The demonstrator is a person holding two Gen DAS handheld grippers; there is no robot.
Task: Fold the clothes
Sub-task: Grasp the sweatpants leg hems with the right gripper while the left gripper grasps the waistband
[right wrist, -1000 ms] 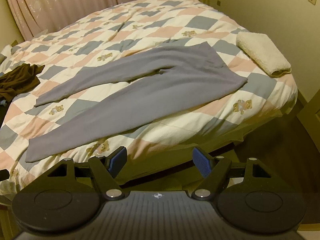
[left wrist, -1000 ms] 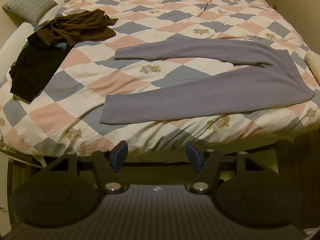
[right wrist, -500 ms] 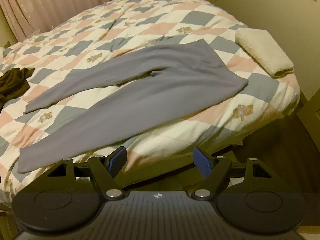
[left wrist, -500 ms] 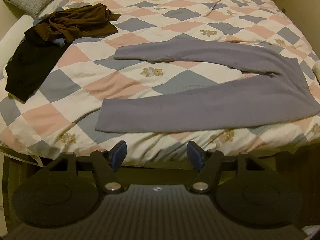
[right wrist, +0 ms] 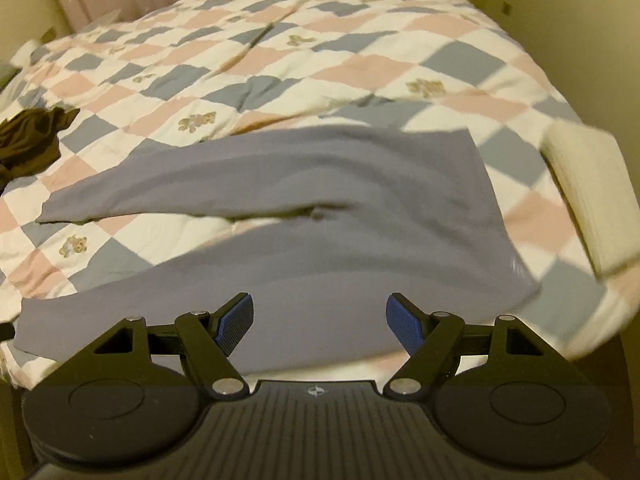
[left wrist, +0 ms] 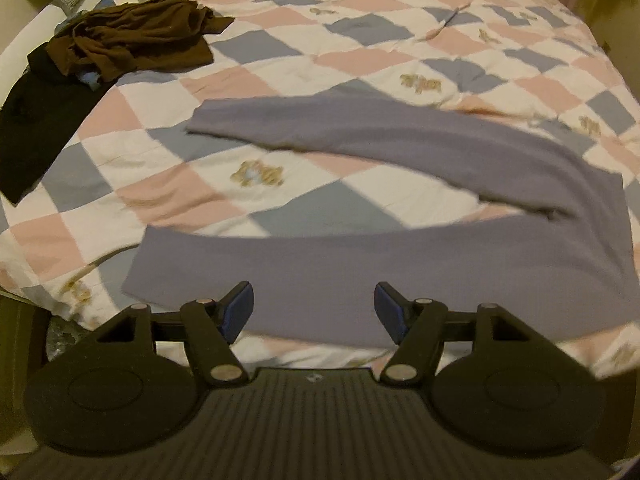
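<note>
On one quilt (left wrist: 360,60) lie one grey trousers (left wrist: 400,264), two grippers' fingers (left wrist: 240,308) apart, empty

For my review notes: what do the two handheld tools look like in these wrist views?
Both look alike. The left tool and right tool each have black angular linkage arms with silver pivot pins, blue textured pads at the fingertips, two round black discs and a ribbed dark grey body with a small white emblem. No cables, hands or sleeves show.

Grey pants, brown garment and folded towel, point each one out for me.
grey pants (left wrist: 400,272), left wrist view, on the near leg.
brown garment (left wrist: 136,40), left wrist view, on its crumpled middle.
folded towel (right wrist: 592,184), right wrist view, on its top face.
</note>
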